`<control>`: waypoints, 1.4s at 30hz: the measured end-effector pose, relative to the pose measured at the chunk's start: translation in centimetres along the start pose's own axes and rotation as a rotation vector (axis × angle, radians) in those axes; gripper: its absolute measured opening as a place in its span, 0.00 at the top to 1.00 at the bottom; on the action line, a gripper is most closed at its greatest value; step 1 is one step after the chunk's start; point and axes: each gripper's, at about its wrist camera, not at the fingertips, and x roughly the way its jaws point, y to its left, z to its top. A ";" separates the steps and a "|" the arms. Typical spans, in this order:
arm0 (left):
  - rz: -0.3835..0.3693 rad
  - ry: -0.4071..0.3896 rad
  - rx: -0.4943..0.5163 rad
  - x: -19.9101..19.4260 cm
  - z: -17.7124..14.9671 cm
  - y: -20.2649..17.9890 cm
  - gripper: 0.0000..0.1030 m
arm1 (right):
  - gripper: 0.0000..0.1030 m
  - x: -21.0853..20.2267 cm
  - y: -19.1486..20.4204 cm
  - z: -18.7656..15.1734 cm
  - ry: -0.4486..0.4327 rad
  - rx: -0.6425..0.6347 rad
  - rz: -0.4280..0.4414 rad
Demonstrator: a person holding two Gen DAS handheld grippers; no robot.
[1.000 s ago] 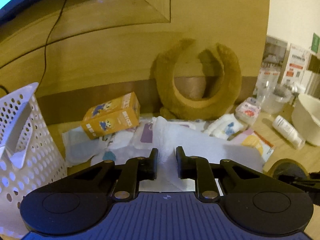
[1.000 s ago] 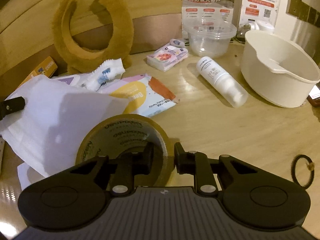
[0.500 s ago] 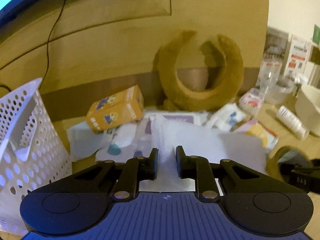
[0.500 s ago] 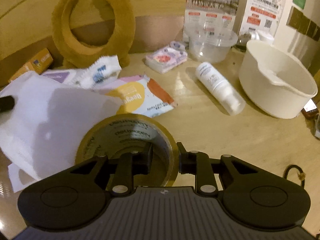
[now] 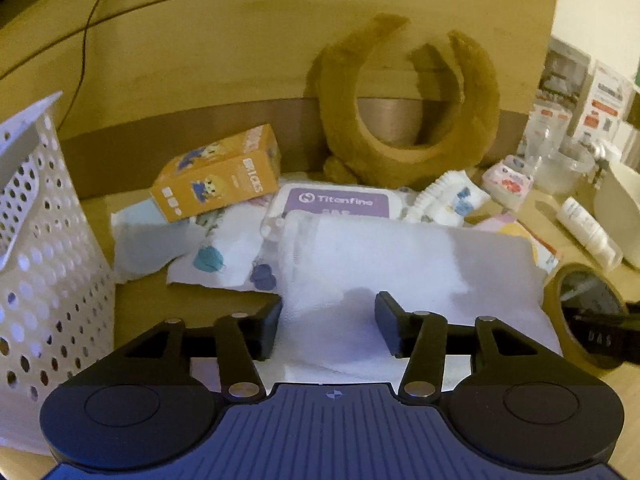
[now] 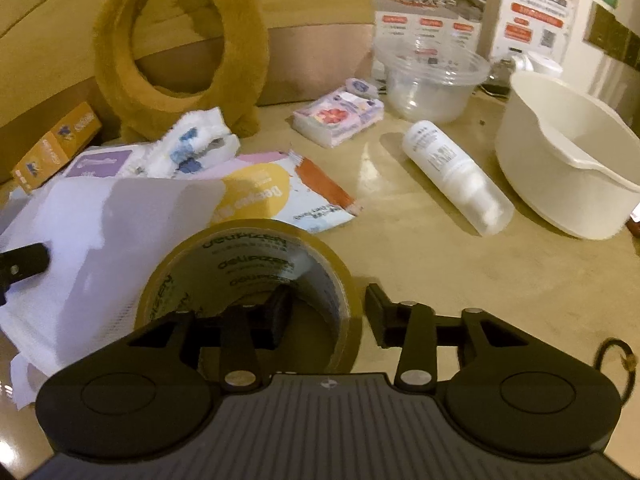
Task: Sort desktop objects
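The left hand-held gripper (image 5: 328,326) is released, its jaws opening, with the white mesh pouch (image 5: 400,264) lying between and under the fingers, neither pad pressing on it. The right hand-held gripper (image 6: 326,318) is also opening: its left finger sits inside the core of the brown packing tape roll (image 6: 256,276), the right finger just outside the roll's wall, a gap showing on that side. The roll stands tilted on the wooden counter (image 6: 440,280), touching the pouch's edge. Just beyond lie a yellow-and-orange wipes packet (image 6: 280,196) and a purple-labelled wipes pack (image 5: 340,204). Farther out are an orange carton (image 5: 220,178), a brown crescent plush (image 5: 408,112), a white bottle (image 6: 456,172) on its side, a cream bowl (image 6: 568,160) and a white perforated basket (image 5: 44,260) at far left.
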 end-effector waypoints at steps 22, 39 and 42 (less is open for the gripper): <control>0.045 0.007 -0.036 0.0 -0.6 2.7 0.89 | 0.25 -3.7 3.8 3.7 -0.196 -0.141 0.182; 0.028 -0.010 -0.054 -0.5 -0.7 2.9 0.91 | 0.87 -1.7 8.6 3.7 -0.150 -0.227 0.223; 0.023 -0.038 -0.050 -1.2 -0.5 2.7 0.93 | 0.91 -2.2 8.3 3.6 -0.161 -0.220 0.213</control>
